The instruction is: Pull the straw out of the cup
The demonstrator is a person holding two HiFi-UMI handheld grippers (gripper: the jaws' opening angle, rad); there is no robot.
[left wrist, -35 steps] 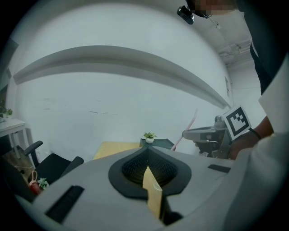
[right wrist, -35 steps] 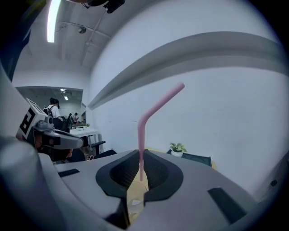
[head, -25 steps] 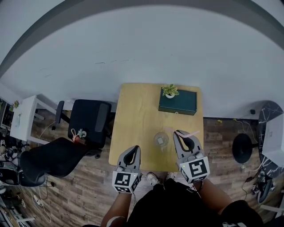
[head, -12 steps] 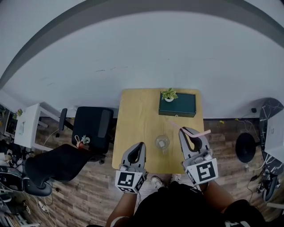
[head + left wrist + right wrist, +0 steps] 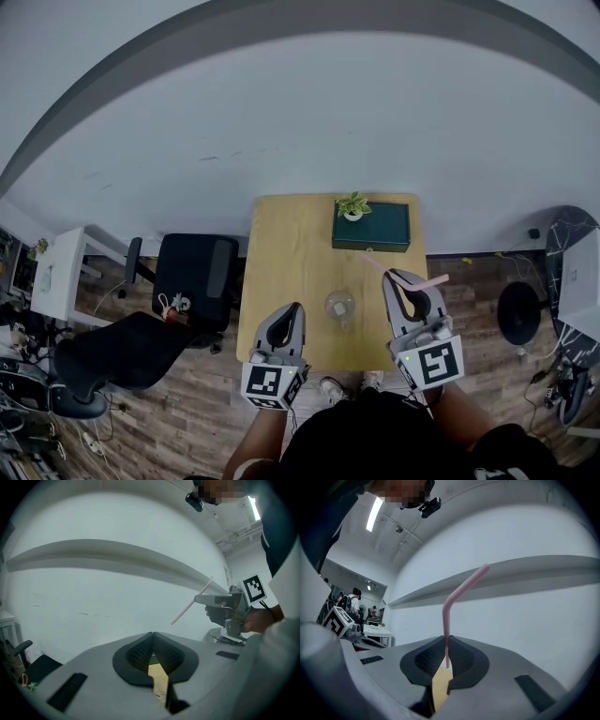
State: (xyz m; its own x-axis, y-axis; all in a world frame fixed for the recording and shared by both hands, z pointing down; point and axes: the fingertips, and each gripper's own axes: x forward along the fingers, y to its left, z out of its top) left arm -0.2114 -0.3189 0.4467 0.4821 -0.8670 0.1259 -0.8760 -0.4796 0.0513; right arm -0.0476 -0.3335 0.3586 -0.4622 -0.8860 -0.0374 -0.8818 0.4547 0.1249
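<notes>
- Now my right gripper [image 5: 403, 278] clamps the bent pink straw [image 5: 449, 616], clear of the glass cup [image 5: 339, 306].
- My left gripper [image 5: 294, 310]: jaws together, empty.
- Pull seems done; next, set straw down.

cup [image 5: 339, 306] on table [image 5: 286, 253], between left gripper [image 5: 294, 308] and right gripper [image 5: 393, 278]; straw [image 5: 433, 279] in right gripper, apart from cup. plant [image 5: 353, 205] on box [image 5: 375, 232] behind; chair [image 5: 192, 272] left.

Pale square wooden table [image 5: 281, 262]: smooth, matt top. Small clear cup [image 5: 339, 305] on the table: transparent, glossy. Bent pink plastic straw [image 5: 449, 606]: smooth, faint sheen. Left gripper [image 5: 153, 637] and right gripper [image 5: 446, 641]: matt grey plastic shells, black ribbed pads [image 5: 426, 660]. Brown plank floor [image 5: 187, 403] under the table: wood-grained, matt.
</notes>
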